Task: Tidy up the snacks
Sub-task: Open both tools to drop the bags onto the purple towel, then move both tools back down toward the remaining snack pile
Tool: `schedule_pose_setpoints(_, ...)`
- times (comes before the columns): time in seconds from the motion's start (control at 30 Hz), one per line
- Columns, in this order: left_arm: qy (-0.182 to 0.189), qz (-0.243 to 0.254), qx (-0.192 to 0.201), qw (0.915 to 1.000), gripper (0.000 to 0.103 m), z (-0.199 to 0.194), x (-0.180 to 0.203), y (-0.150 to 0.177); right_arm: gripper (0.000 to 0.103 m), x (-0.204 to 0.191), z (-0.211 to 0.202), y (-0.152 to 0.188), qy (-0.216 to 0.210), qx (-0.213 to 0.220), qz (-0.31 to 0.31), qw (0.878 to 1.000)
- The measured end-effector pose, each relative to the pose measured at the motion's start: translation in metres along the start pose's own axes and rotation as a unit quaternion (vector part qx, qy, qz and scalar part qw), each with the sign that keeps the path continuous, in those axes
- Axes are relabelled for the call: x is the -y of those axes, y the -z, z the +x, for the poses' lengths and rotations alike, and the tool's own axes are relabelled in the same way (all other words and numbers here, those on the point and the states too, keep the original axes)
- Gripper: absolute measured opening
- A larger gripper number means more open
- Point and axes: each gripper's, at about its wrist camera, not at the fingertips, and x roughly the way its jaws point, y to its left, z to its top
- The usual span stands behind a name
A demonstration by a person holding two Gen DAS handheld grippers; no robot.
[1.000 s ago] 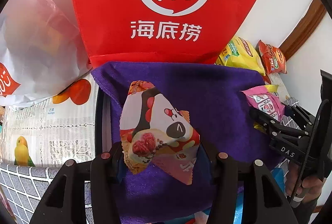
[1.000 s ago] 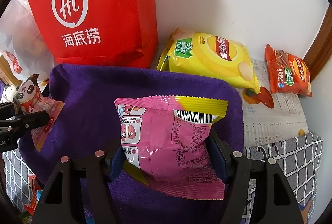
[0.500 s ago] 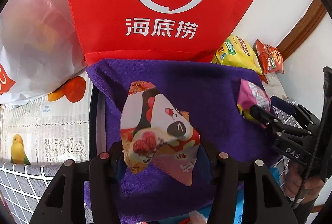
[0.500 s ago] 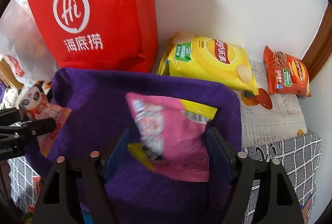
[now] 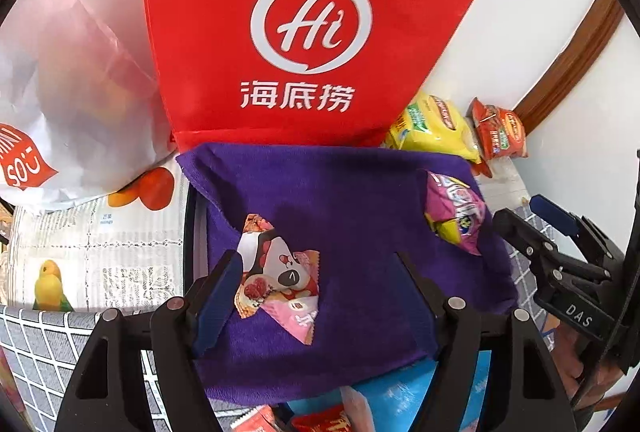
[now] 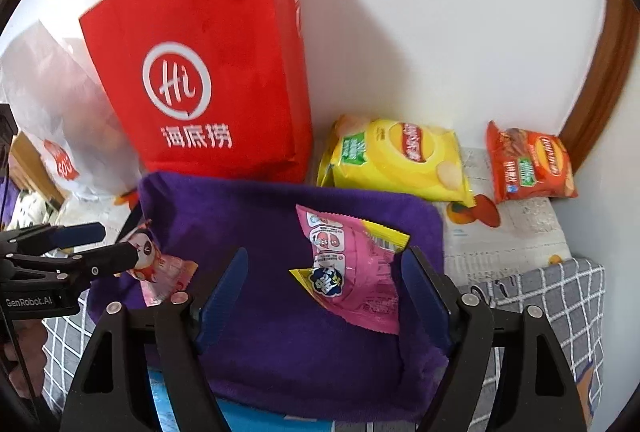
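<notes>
**Clerk:** Item one, left gripper (image 5: 320, 284). Your jaws stand wide; the panda-print packet (image 5: 280, 280) lies between them on the purple towel (image 5: 340, 191), near or against the left finger, with nothing pinching it.

**Keeper:** Item two?

**Clerk:** Right gripper (image 6: 324, 296). Wide as well. The pink-and-yellow packet (image 6: 352, 268) sits between your fingers, close to the right one, tilted on the same towel, which appears to line a bin or tray.

**Keeper:** Advice on the release?

**Clerk:** Both packets look delivered, one toward each side of the towel. Draw each gripper straight back along its fingers, jaws held apart, so no fingertip drags a foil edge or catches the towel pile. The pink packet stands on edge and may tip; leave it room.

**Keeper:** Remaining stock?

**Clerk:** Yellow chip bag (image 6: 396, 159) and orange chip bag (image 6: 528, 163) by the wall, right of the red paper bag (image 6: 208, 79). Light, puffy, slippery: grip them at a seam, gently.
</notes>
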Motion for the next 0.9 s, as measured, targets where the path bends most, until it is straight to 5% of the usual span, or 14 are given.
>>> schedule_pose_setpoints(0.47,0.007,0.026,0.027,0.9993,0.074,-0.047,0.029,0.010,0.086,0.020,-0.054,0.057,0.056,-0.022,0.021,0.998)
schedule_pose_setpoints(0.9,0.008,0.056,0.079,0.9953,0.074,-0.101,0.041,0.055,0.086,0.007,-0.109,0.107,0.052,0.031,0.012,0.998)
